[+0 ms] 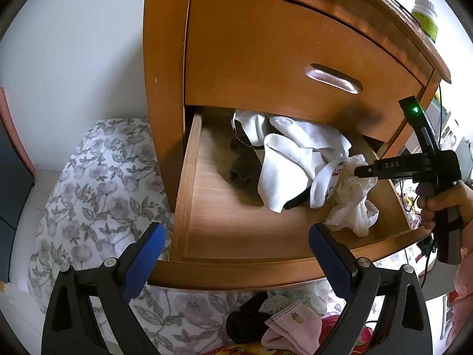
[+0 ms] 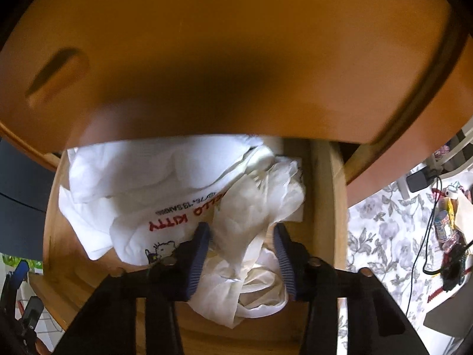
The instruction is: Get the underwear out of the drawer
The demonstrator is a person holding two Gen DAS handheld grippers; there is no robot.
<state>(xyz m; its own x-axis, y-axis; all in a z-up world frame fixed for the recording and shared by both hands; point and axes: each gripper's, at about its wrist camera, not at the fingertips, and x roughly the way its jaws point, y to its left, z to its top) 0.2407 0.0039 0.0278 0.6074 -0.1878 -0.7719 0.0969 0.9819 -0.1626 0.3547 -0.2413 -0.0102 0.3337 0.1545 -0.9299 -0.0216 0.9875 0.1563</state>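
**Right tongs around cream underwear in an open wooden drawer**

A glossy orange-brown wooden nightstand (image 1: 165, 59) has its lower pulled-out wooden drawer (image 1: 230, 269) open. Inside lies a rumpled heap of soft white socks (image 1: 283, 162) beside thin, crinkled cream underwear (image 2: 251, 222) at the drawer's right front. The right tongs (image 2: 242, 236), ribbed blue pads on black arms, straddle the underwear, the left pad against the cloth; whether they pinch it I cannot tell. The left tongs (image 1: 236, 233) hover released above the drawer's front edge.
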